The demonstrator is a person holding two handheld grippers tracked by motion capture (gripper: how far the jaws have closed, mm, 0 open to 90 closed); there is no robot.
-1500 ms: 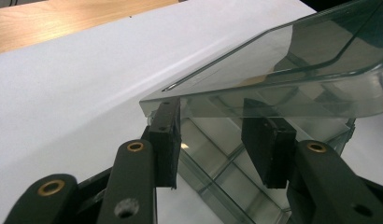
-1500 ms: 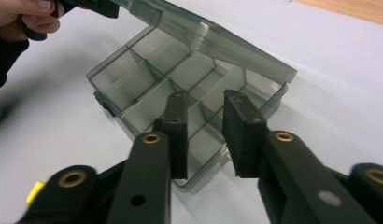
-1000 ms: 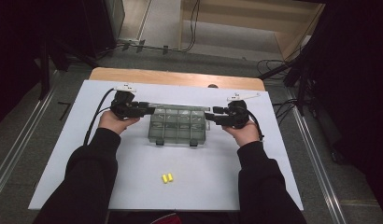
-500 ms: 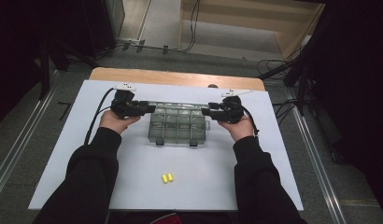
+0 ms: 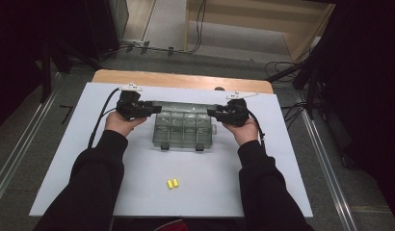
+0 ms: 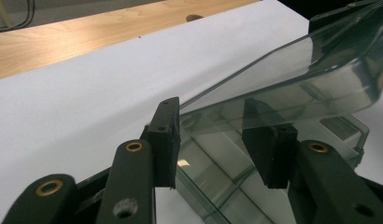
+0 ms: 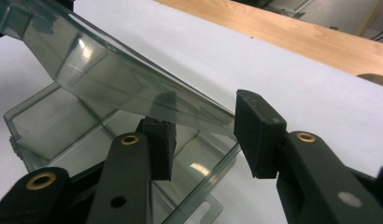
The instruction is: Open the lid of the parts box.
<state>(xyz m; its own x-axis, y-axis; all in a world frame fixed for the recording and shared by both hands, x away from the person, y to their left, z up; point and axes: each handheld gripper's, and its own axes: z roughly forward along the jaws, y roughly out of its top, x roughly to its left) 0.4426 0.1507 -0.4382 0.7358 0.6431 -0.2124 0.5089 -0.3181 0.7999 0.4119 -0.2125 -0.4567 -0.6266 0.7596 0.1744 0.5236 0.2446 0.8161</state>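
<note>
Jaws of the left gripper (image 6: 217,144) stand partly closed around the near corner of the raised clear lid (image 6: 292,79), one pad on each side of its edge, the outer pad touching the rim; whether the inner pad presses on the plastic cannot be told. Across the box, the right gripper (image 7: 203,135) straddles the opposite end of the same lid, its jaws having just been closing, with the lid edge between them; one pad sits under the tilted panel and the other stands just outside it, and a firm grip cannot be confirmed here either. The lid is tilted up from the clear compartment box (image 5: 185,127), hinged along the far side, so the divided compartments beneath lie open to view. In the high view the left gripper (image 5: 152,109) and the right gripper (image 5: 212,113) meet the box at its far corners, each held in a hand with dark sleeves. The box rests near the middle of the white board (image 5: 89,159) on the wooden table (image 5: 186,79). Two small yellow pieces (image 5: 172,183) lie together on the board, well apart from the box, nearer the person
</note>
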